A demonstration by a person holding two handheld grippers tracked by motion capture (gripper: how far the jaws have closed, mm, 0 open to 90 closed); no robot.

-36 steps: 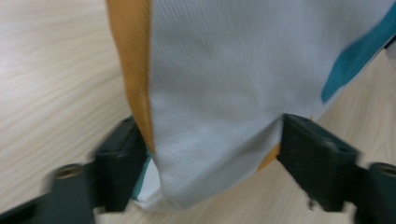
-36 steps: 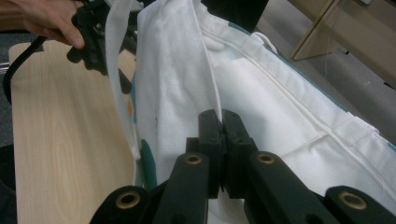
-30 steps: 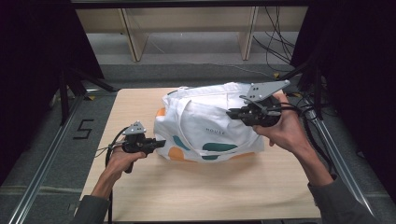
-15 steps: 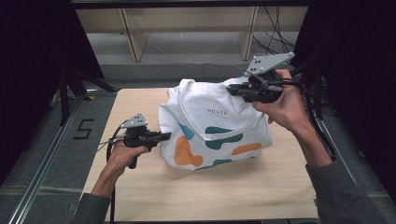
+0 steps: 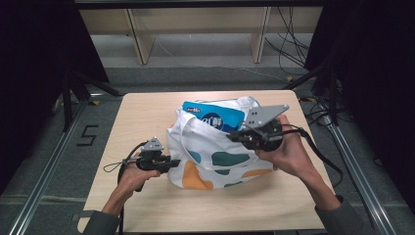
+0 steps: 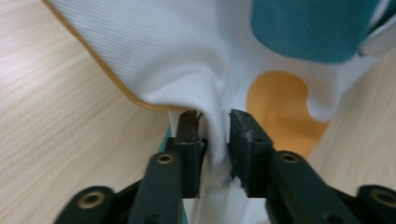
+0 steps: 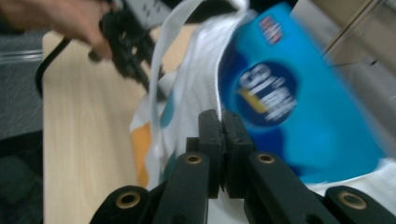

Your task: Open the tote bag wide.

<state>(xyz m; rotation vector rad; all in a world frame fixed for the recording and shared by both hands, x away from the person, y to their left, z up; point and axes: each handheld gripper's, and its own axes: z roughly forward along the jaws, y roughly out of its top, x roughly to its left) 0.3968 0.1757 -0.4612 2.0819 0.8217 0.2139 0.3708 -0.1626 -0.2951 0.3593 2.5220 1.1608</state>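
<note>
A white cloth tote bag [image 5: 215, 156] with teal and orange patches lies on the wooden table [image 5: 142, 112]. A blue package [image 5: 213, 116] sticks out of its mouth at the far side. My right gripper [image 5: 230, 136] is shut on the bag's upper rim [image 7: 196, 74], beside the blue package [image 7: 289, 102]. My left gripper [image 5: 176, 164] is at the bag's near left corner. Its jaws have just been opening, and a fold of white cloth [image 6: 177, 56] still lies between them at the left gripper [image 6: 215, 126]. The right gripper [image 7: 220, 121] has its pads pressed together on the fabric.
Wooden shelving legs [image 5: 142, 44] and cables [image 5: 288, 44] stand on the floor beyond the table's far edge. Metal rails [image 5: 44, 191] run along both sides. A "5" mark [image 5: 87, 135] is on the floor at the left. Bare tabletop lies left of and in front of the bag.
The bag was lifted upright half a second ago; now it has come down and toward me, and the blue package shows at its mouth. The right gripper moved down with the rim. The left hand shifted nearer.
</note>
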